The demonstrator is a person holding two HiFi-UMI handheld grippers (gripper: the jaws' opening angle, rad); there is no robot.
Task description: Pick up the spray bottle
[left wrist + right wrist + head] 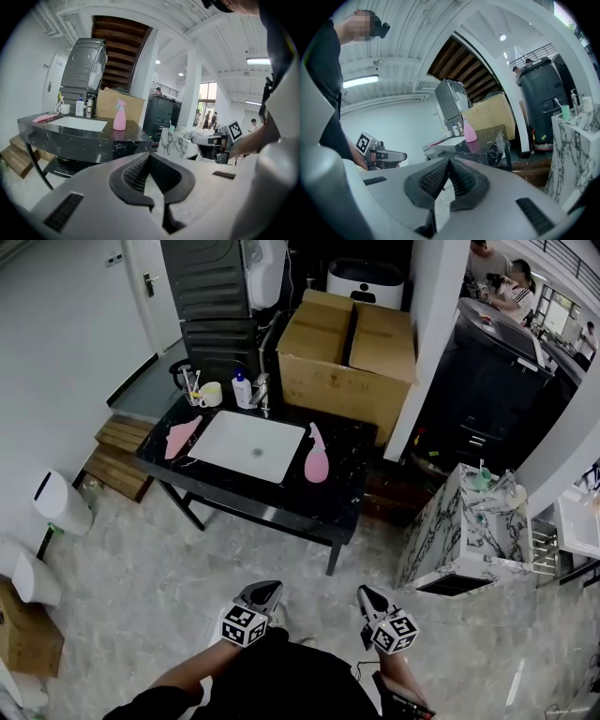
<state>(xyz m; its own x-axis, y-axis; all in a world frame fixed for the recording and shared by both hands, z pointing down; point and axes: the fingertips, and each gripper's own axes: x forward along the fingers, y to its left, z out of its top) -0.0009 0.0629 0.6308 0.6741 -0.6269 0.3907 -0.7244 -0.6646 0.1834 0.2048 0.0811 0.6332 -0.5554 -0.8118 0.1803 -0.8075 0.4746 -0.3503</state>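
The pink spray bottle (316, 463) stands upright on the black marble table (330, 502), just right of the white sink basin (248, 444). It also shows far off in the left gripper view, spray bottle (119, 117), and in the right gripper view, spray bottle (469, 131). Both grippers hang low in front of the person, well short of the table. My left gripper (265, 589) is shut with nothing in it, jaw tips meeting (149, 157). Beside it my right gripper (368, 594) is likewise shut and empty (449, 161).
A pink cloth (180, 437) lies left of the basin; a cup and bottles (242, 390) stand at the table's back. A large cardboard box (347, 357) sits behind the table. A marble-patterned cabinet (464, 526) stands to the right, wooden steps (117, 451) to the left.
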